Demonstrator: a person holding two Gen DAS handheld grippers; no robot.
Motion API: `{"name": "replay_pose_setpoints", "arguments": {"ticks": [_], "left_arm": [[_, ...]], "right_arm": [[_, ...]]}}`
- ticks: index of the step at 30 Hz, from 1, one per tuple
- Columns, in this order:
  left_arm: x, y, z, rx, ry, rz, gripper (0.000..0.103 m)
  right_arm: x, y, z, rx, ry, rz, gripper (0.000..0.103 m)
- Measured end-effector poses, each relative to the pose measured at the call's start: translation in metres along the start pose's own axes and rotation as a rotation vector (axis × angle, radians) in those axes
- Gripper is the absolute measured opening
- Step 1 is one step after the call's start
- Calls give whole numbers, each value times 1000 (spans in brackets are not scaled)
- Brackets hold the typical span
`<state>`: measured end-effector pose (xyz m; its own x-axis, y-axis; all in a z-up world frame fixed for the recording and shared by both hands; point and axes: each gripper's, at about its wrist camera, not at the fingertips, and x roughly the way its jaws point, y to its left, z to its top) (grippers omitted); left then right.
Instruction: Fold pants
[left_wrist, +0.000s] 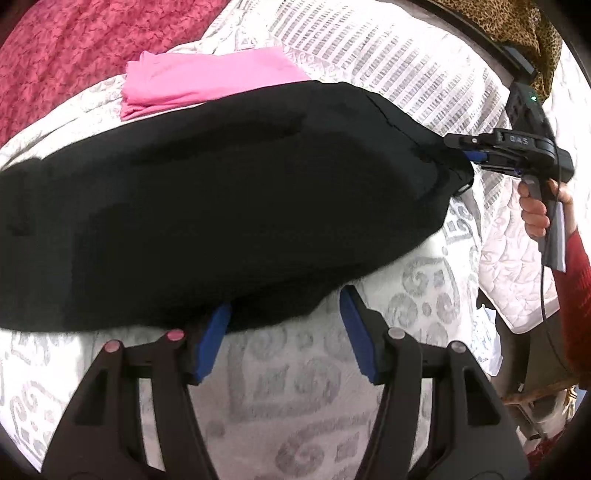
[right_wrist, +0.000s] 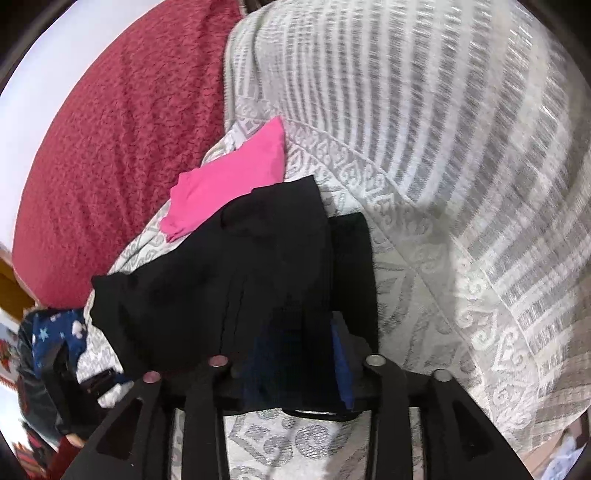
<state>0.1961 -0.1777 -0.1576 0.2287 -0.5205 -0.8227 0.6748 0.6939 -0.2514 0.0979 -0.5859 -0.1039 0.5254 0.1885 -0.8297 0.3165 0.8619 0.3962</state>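
Tool (left_wrist: 282, 332) spread, black pants (left_wrist: 221, 199) folded flat

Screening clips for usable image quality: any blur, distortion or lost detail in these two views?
Left wrist view: strong fisheye bending; black pants a near-featureless dark mass; bedspread soft close up. Right wrist view: striped bedspread smeared by motion blur; pants folds barely readable.

Each camera sits just behind its own fingers, looking steeply down along them at the bed (left_wrist: 436, 59). Both views share the pants (left_wrist: 221, 199) close ahead and the pink cloth (right_wrist: 236, 177) beyond.
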Motion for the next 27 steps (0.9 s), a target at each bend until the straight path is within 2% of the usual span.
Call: {"name": "replay_pose_setpoints", "arguments": {"ticks": [2,4,5,7,8,9,10,11,12,16,19,21,22,23,25,26,27], "left_arm": [[8,0,9,11,17,-1,65],[10,0,14,18,21,-6,62],[10,2,14,26,16,-3,44],[10,8,14,26,14,26,20],[10,12,14,6,8,12,15],[9,19,15,-35,2,-18,12],[7,23,15,-66,-3,-35,9],[5,22,16,-76,-11,-40,7],[-2,19,16,-63,-30,-28,7],[-38,-5,10,42,-102,37,7],[-45,-10,-4,65,-89,19,7],[-34,-13,-15,84,-47,41,8],[-28,-15,-20,90,-28,52,8],[-22,-17,-23,95,-11,67,8],[-19,-16,-24,100,-10,78,9],[-20,-16,-23,94,-12,73,9],[-20,-15,-21,86,-13,65,9]], "right_arm": [[3,6,1,-28,5,1,51],[9,12,2,-59,26,-4,66],[12,14,3,-72,39,-9,67],[22,15,4,-93,59,-25,68],[28,16,6,-100,66,-36,68],[34,18,7,-107,66,-48,44],[36,19,7,-114,54,-81,4],[36,20,9,-100,43,-100,4],[30,19,10,-74,25,-66,3],[-17,31,0,-120,-73,-31,3],[-28,22,-23,-131,-49,-50,4],[-12,7,-43,-105,37,-56,5],[0,-1,-52,-96,96,-47,9],[3,-6,-56,-85,110,-31,12],[-7,-15,-50,-31,77,2,23],[-15,-21,-42,2,42,8,26],[-23,-24,-34,20,-1,19,34]]}}
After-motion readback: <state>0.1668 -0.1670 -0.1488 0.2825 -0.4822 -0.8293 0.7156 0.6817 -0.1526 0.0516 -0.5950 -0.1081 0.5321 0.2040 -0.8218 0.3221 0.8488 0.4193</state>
